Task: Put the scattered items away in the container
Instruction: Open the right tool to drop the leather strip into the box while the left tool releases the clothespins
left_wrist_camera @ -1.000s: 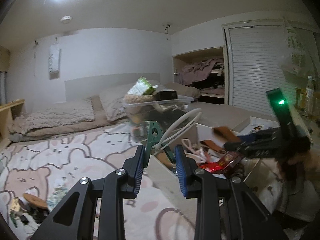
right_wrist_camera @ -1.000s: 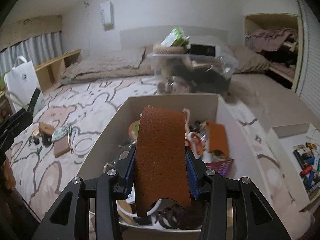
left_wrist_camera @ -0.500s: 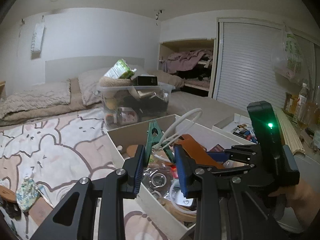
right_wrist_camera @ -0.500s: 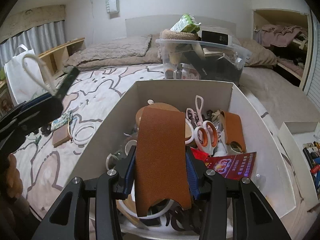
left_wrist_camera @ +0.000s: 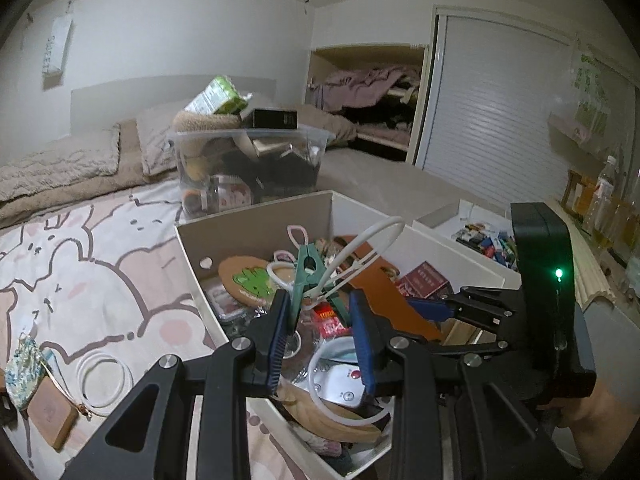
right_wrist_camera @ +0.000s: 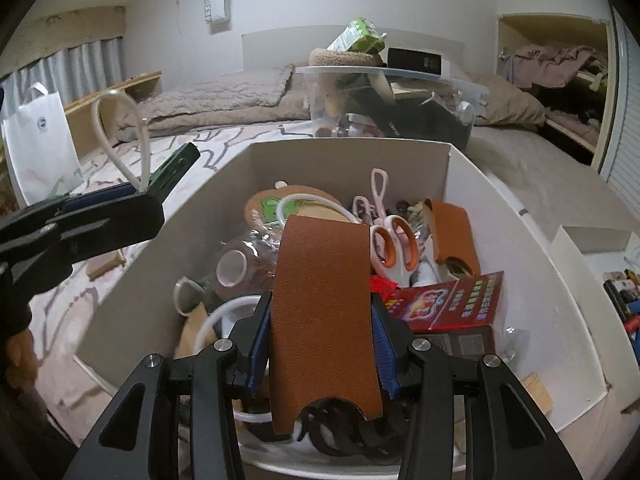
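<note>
The white box stands on the bed, holding scissors, a red carton, a tape roll and more. My right gripper is shut on a brown leather sleeve, low over the box's near half; that sleeve also shows in the left wrist view. My left gripper is shut on a green clothes peg with a white cable loop threaded through it, above the box's left part. The left gripper reaches in from the left in the right wrist view.
A clear bin piled with things stands behind the box. On the patterned sheet lie a white cable coil, a floral pouch and a brown wallet. A tray of small items sits right of the box.
My left gripper swung from beside the box to above it, carrying the peg and cable. My right gripper sank lower into the box with the brown sleeve.
</note>
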`<state>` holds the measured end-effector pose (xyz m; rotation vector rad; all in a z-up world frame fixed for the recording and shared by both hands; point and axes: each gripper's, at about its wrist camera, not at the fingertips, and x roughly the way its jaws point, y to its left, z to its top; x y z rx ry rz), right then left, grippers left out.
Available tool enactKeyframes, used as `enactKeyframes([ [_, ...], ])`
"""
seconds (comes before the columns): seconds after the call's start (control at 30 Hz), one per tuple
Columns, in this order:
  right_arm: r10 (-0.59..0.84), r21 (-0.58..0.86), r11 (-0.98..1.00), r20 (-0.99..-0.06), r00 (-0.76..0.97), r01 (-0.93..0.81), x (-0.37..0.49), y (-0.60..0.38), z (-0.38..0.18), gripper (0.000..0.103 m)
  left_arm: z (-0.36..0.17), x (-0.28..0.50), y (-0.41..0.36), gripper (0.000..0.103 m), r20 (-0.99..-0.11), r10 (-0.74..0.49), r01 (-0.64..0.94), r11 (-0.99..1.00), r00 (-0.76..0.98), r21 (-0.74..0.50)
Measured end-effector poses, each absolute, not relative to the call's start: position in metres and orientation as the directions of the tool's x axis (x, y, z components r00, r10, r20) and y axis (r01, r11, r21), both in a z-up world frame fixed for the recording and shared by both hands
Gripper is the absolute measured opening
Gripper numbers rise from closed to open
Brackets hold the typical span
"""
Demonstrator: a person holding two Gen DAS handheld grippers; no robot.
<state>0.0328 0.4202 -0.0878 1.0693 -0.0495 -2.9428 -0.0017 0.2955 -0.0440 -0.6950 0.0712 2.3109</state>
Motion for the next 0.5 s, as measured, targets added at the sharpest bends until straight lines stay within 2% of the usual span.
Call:
enactKeyframes([
  [0.1, -0.024, 0.036, -0.999, -0.641, -0.767, 0.001, 0.034, 0.422, -0.087, 0.046, -0.048, -0.005, 0.298, 0.03, -0.518, 0.621, -0.652, -0.743, -0.589, -0.15],
  [0.17, -0.013, 0.031, -0.999, -0.641, -0.768, -0.009, 0.035, 0.422, -0.086, 0.068, -0.051, -0.006, 0.299, 0.03, -0.528, 0.617, -0.651, -0.744, -0.584, -0.151],
  [0.2, -0.01, 0.028, -1.0, -0.631, -0.775, -0.01, 0.036, 0.422, -0.086, 0.084, -0.052, -0.007, 0.3, 0.03, -0.531, 0.616, -0.65, -0.745, -0.582, -0.15],
  [0.5, 0.003, 0.022, -1.0, -0.578, -0.816, -0.019, 0.057, 0.431, -0.08, 0.086, -0.058, -0.007, 0.309, 0.03, -0.561, 0.612, -0.66, -0.737, -0.557, -0.148],
])
